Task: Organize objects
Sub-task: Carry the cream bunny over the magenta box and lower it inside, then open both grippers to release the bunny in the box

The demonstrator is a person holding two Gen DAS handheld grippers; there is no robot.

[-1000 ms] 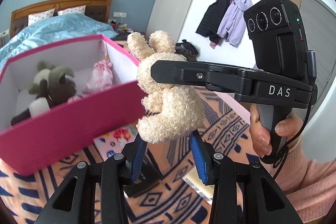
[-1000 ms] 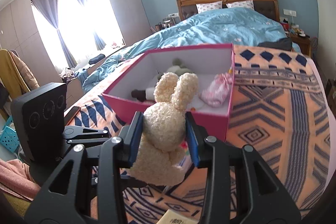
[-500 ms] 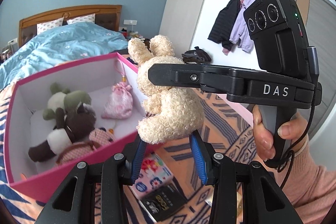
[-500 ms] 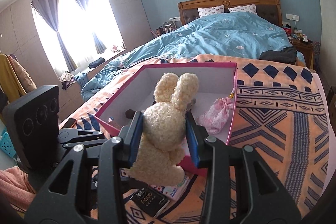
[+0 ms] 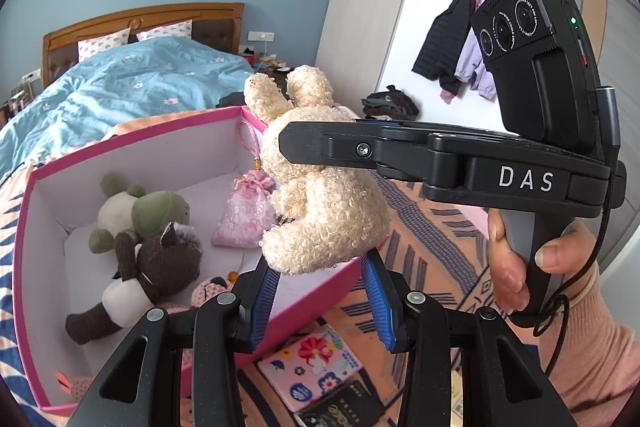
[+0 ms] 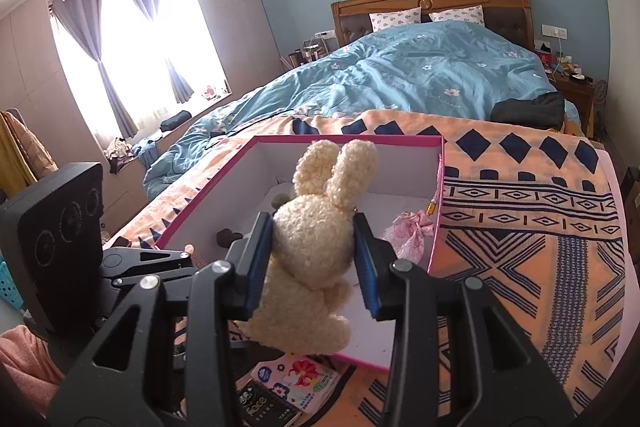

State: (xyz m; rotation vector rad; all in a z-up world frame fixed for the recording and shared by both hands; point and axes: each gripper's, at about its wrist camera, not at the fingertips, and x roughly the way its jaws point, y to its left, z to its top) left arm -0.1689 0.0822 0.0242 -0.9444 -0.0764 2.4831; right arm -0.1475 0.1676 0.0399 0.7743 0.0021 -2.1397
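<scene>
My right gripper (image 6: 314,263) is shut on a cream plush rabbit (image 6: 316,251) and holds it above the near edge of a pink box (image 6: 352,141) with white inside walls. In the left wrist view the rabbit (image 5: 320,195) hangs from the right gripper's fingers (image 5: 320,145) over the box (image 5: 132,143). My left gripper (image 5: 320,303) is open and empty just below the rabbit. The box holds a brown and green plush toy (image 5: 148,235) and a pink pouch (image 5: 248,211).
The box lies on an orange and navy patterned blanket (image 6: 532,227) on a bed with a blue duvet (image 6: 400,75). A floral packet (image 5: 316,363) and a black packet (image 6: 266,407) lie on the blanket by the box's near wall.
Both grippers have risen and tilted, so I look down into the box more. The rabbit, still held by the right gripper, now hangs over the box's near edge.
</scene>
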